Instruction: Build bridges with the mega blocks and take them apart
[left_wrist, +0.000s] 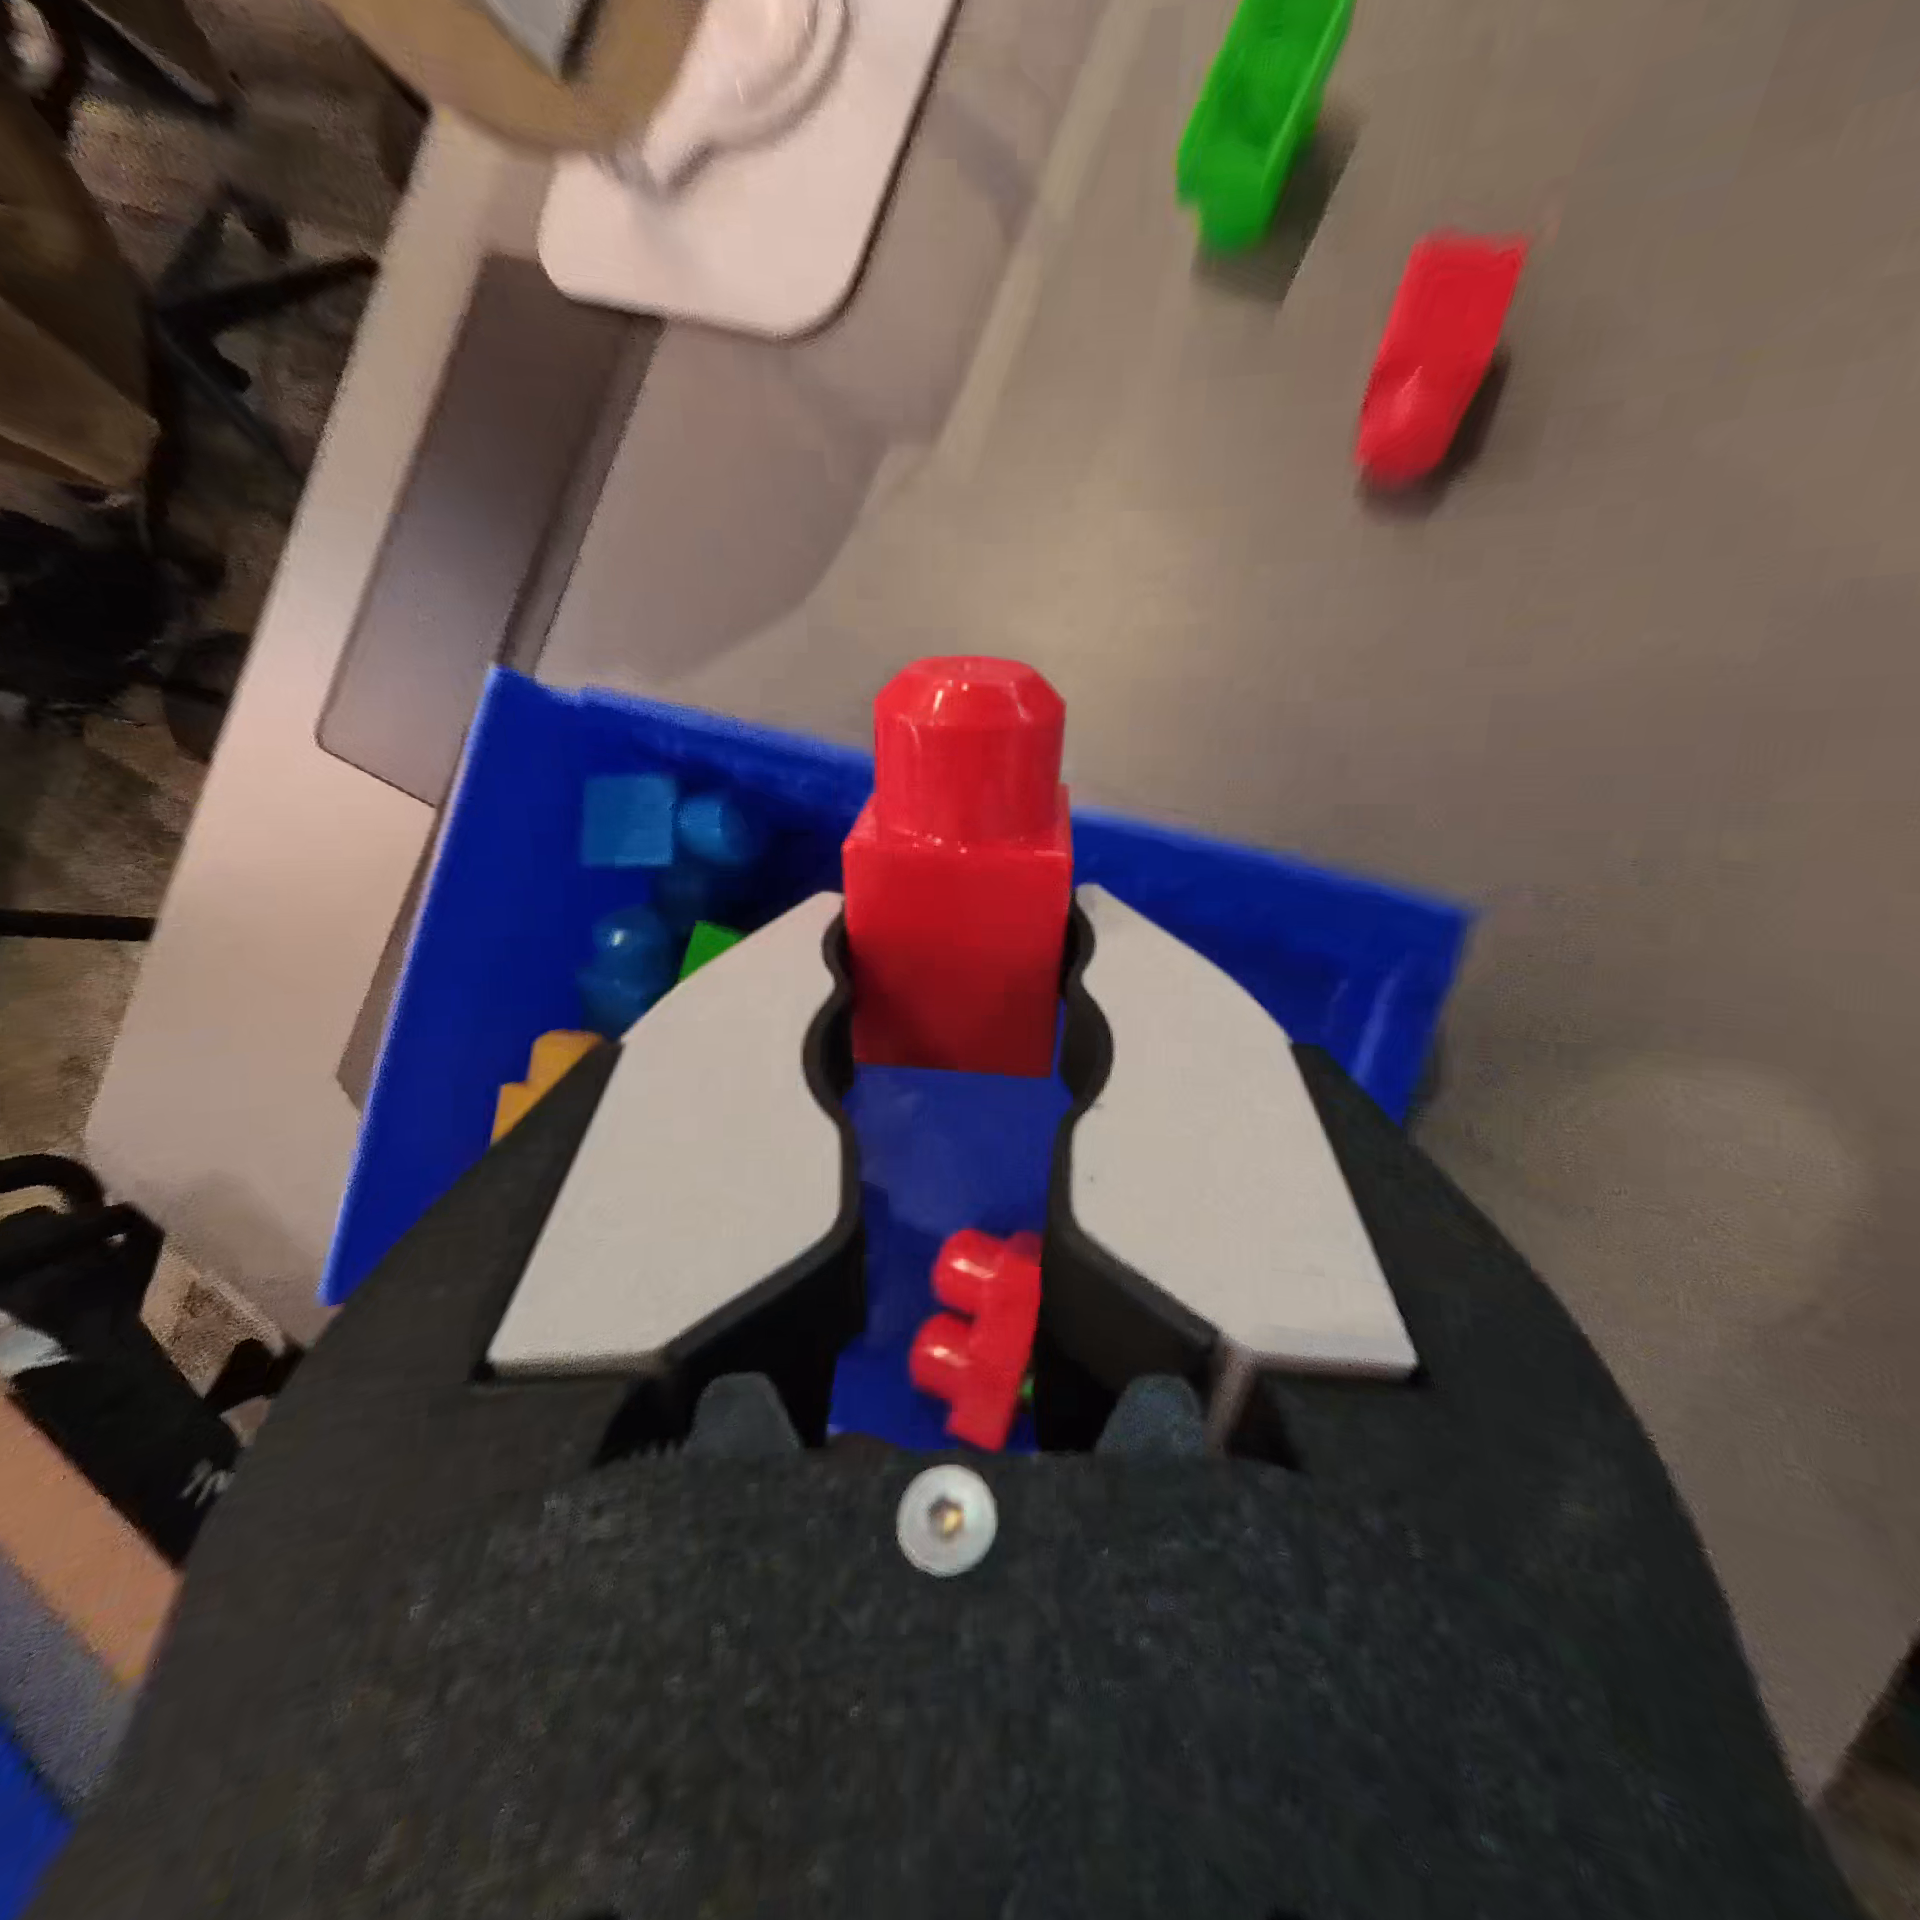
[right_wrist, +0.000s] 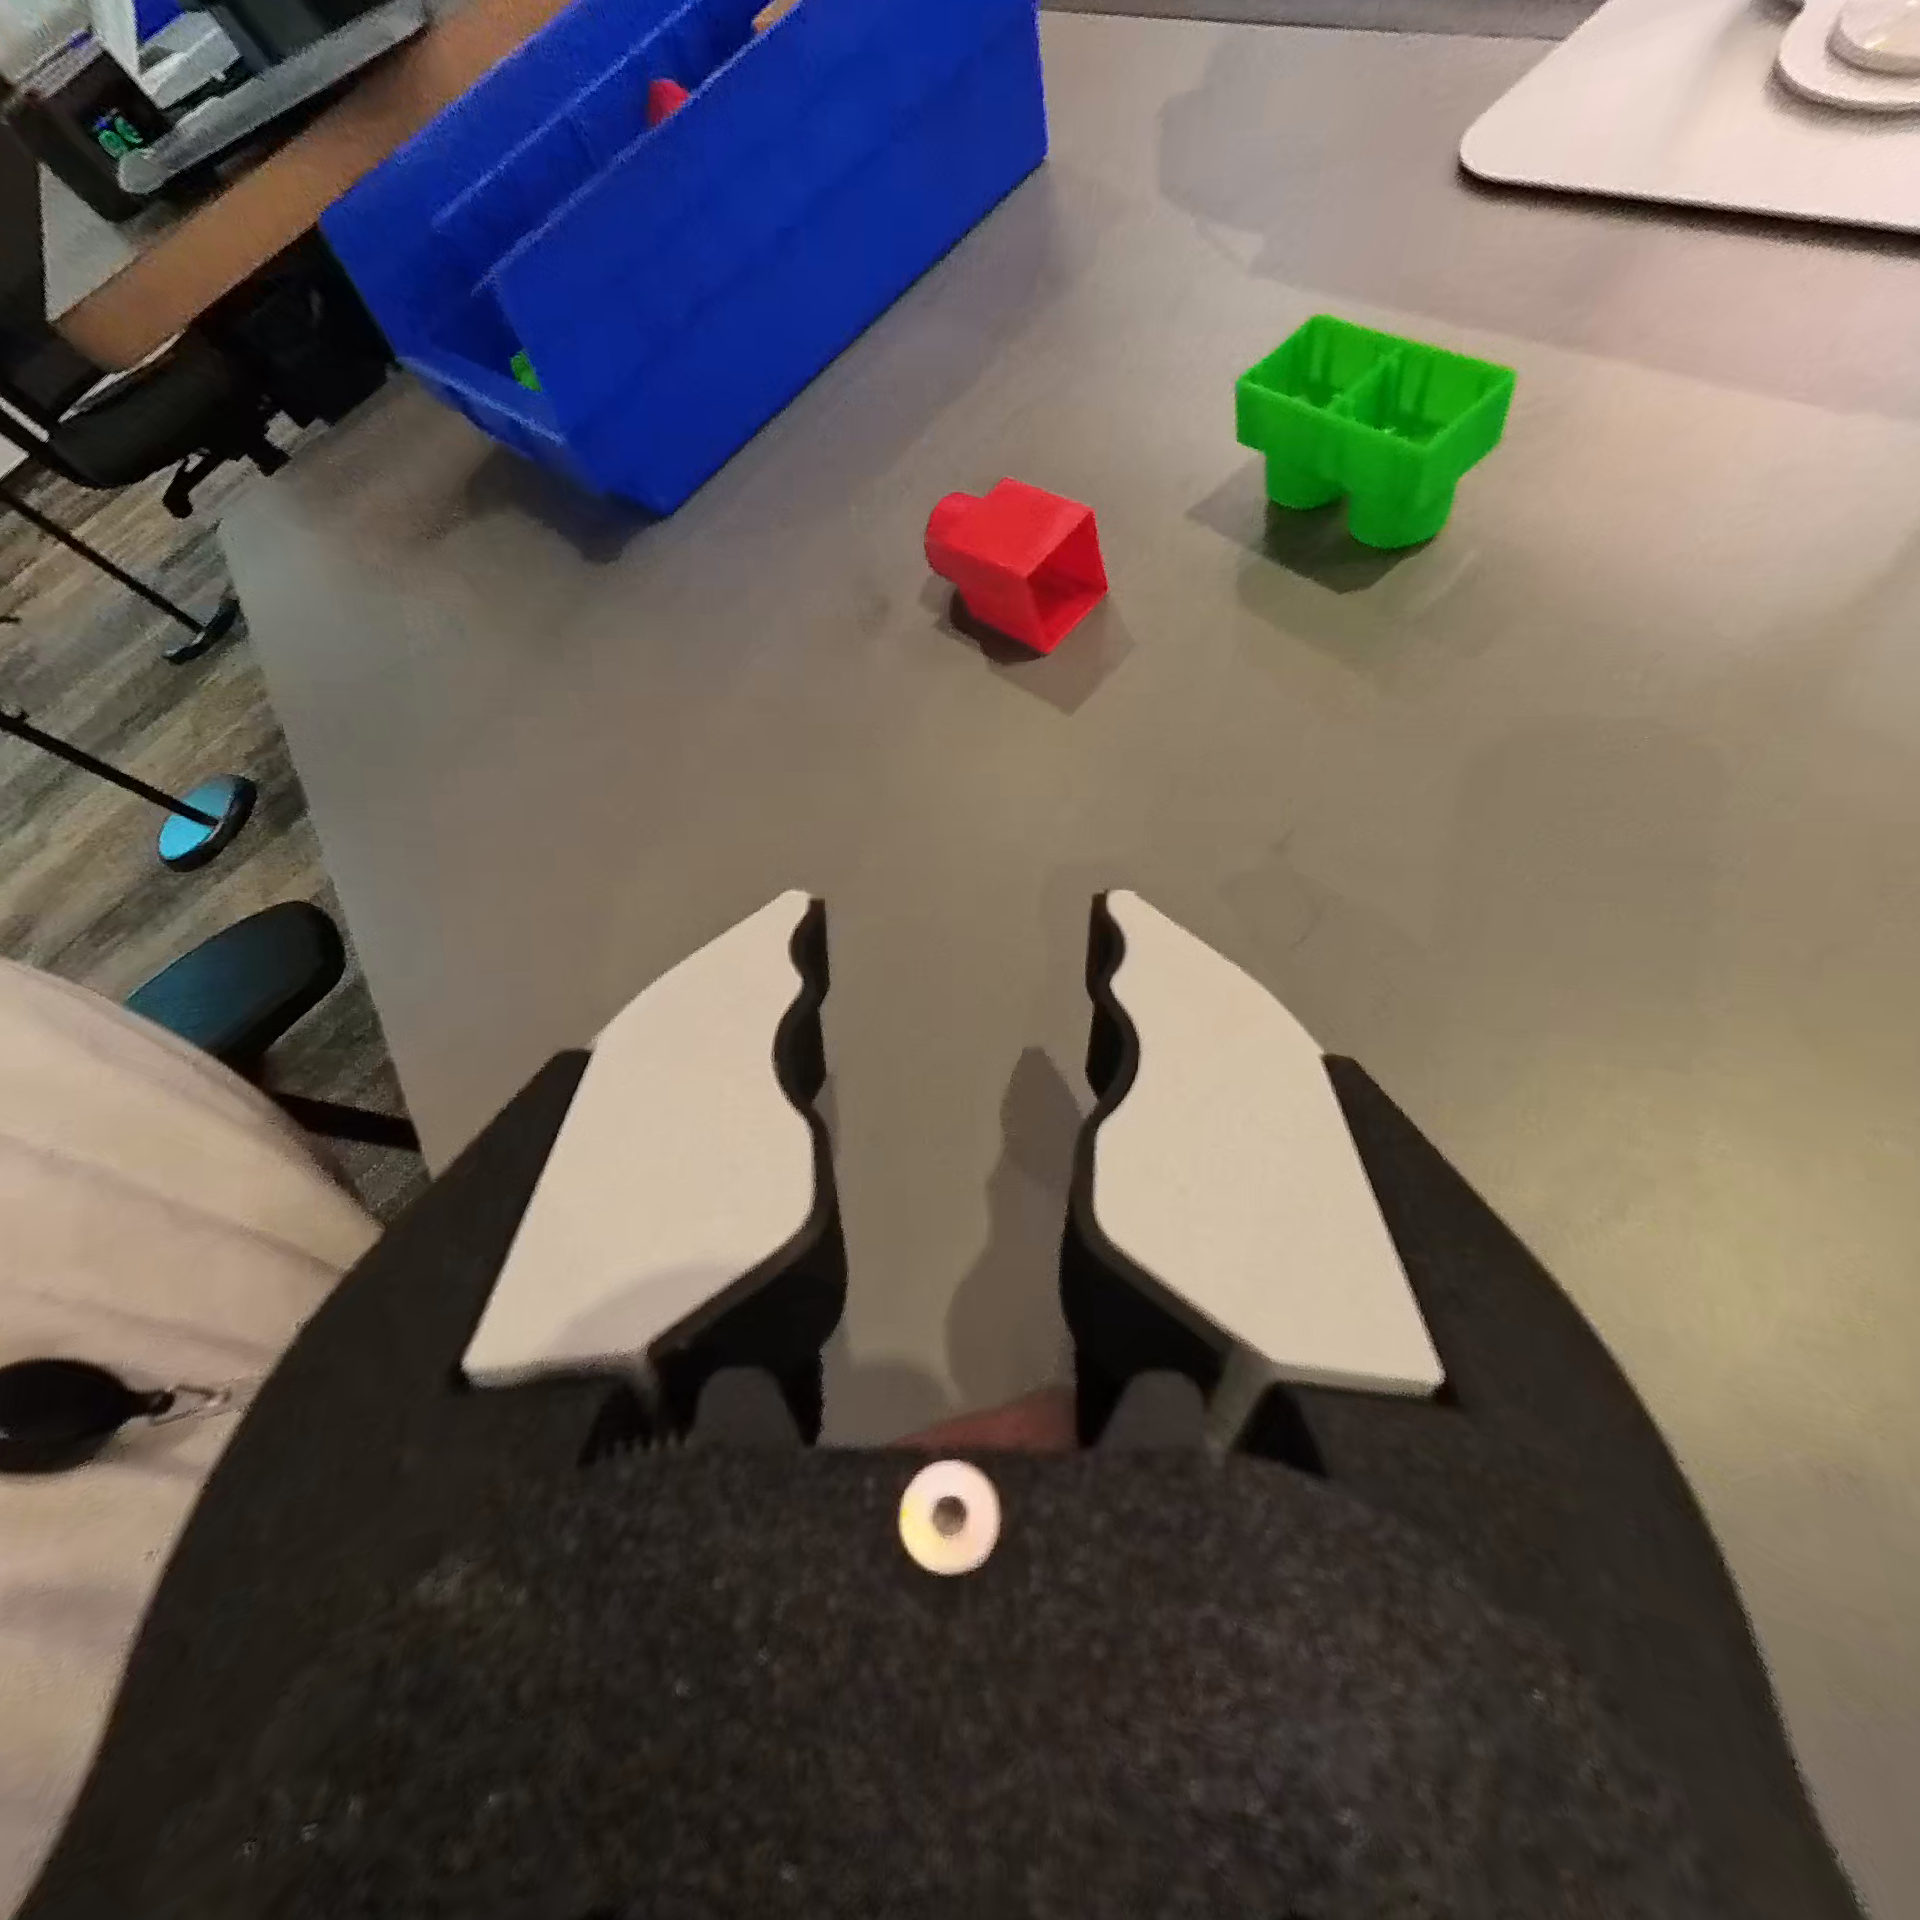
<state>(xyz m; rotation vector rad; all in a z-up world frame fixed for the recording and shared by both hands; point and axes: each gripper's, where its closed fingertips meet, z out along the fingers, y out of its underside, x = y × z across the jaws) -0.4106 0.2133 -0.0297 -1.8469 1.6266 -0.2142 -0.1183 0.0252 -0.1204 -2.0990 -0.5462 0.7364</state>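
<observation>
Grey table, office floor beyond its left edge. Left gripper clamped on a one-stud red block, stud forward, above the blue bin of spare blocks near the table's edge. Right gripper parted, holding nothing, low over bare table. Farther in: a second red block on its side, a green block studs down. Likely light, stiff, slick plastic; best pinched across flat side walls.

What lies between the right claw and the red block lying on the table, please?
Nothing: in the right wrist view, the stretch from the open right claw to the red block is bare grey table.
</observation>
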